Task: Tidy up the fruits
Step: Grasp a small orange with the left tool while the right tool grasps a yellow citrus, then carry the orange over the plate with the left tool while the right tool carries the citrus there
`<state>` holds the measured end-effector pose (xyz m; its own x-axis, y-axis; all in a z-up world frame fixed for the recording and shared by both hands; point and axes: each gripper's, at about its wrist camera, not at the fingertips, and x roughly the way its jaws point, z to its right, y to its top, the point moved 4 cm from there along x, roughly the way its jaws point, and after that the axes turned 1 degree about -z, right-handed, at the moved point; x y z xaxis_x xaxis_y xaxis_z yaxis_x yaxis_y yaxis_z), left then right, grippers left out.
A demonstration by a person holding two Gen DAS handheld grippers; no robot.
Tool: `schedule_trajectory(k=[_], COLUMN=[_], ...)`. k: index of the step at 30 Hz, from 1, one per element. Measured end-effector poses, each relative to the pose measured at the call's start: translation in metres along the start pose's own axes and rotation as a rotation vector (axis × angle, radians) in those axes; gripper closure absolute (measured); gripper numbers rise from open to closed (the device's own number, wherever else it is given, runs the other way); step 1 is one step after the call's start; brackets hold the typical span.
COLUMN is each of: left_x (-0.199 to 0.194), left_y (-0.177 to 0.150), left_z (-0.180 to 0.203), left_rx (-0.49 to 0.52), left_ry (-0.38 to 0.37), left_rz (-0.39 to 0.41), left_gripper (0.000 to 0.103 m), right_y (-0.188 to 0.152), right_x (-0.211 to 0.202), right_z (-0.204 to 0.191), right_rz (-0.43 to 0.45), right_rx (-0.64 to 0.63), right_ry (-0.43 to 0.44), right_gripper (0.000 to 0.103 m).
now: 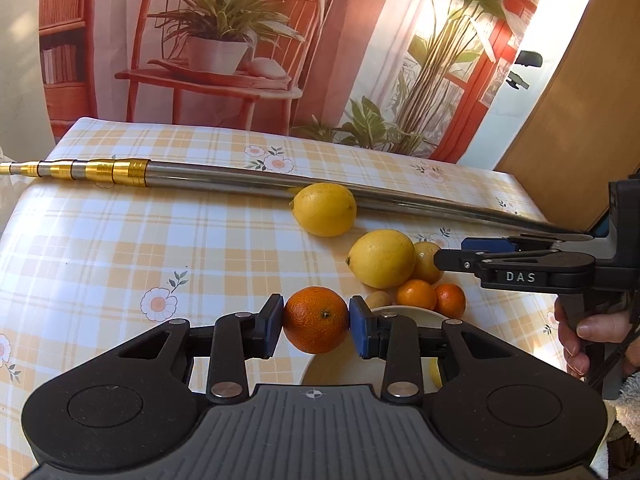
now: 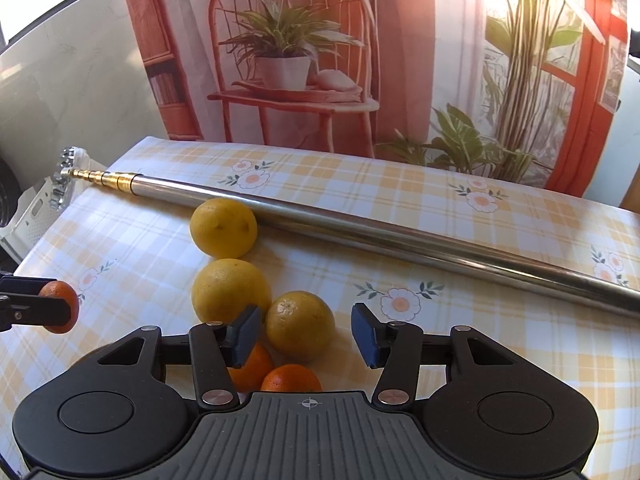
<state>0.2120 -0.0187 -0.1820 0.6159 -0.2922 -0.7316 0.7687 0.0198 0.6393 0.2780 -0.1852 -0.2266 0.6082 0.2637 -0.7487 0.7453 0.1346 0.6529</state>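
Note:
In the left wrist view my left gripper [image 1: 316,320] is shut on an orange mandarin [image 1: 316,314], held above the checked tablecloth [image 1: 160,240]. To its right lie two lemons [image 1: 325,209] [image 1: 382,258], a rounder yellow fruit [image 1: 427,262] and two small mandarins [image 1: 417,294] [image 1: 451,300] by a white plate [image 1: 404,314]. My right gripper [image 1: 452,252] reaches in from the right toward the yellow fruit. In the right wrist view the right gripper [image 2: 306,334] stands open around that yellow fruit [image 2: 300,326], with two mandarins [image 2: 252,368] [image 2: 291,378] below it. The held mandarin [image 2: 59,306] shows at far left.
A long metal telescopic pole [image 1: 240,178] [image 2: 360,220] lies across the table behind the fruit, touching the far lemon [image 2: 223,227]. A white crate [image 2: 36,208] sits past the table's left edge. A printed backdrop hangs behind. A hand [image 1: 588,332] grips the right gripper's handle.

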Motion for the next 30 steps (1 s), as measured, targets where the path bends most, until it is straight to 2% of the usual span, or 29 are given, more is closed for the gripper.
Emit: schedule_trajectory(k=[7, 16, 30], left_x=[-0.005, -0.006, -0.009], left_y=[-0.008, -0.014, -0.027], left_z=[-0.002, 0.002, 0.009], left_rx=[-0.008, 0.008, 0.029], left_ry=[0.004, -0.006, -0.008], left_rz=[0.009, 0.004, -0.01], left_gripper=[0.065, 0.065, 0.065], right_y=[-0.001, -0.001, -0.018], right_x=[0.02, 0.028, 0.004], right_z=[-0.002, 0.003, 0.015], right_rz=[-0.042, -0.037, 0.019], right_rx=[0.033, 0.104, 0.233], right_ry=[0.0, 0.012, 0.003], right_gripper=[0.06, 0.06, 0.062])
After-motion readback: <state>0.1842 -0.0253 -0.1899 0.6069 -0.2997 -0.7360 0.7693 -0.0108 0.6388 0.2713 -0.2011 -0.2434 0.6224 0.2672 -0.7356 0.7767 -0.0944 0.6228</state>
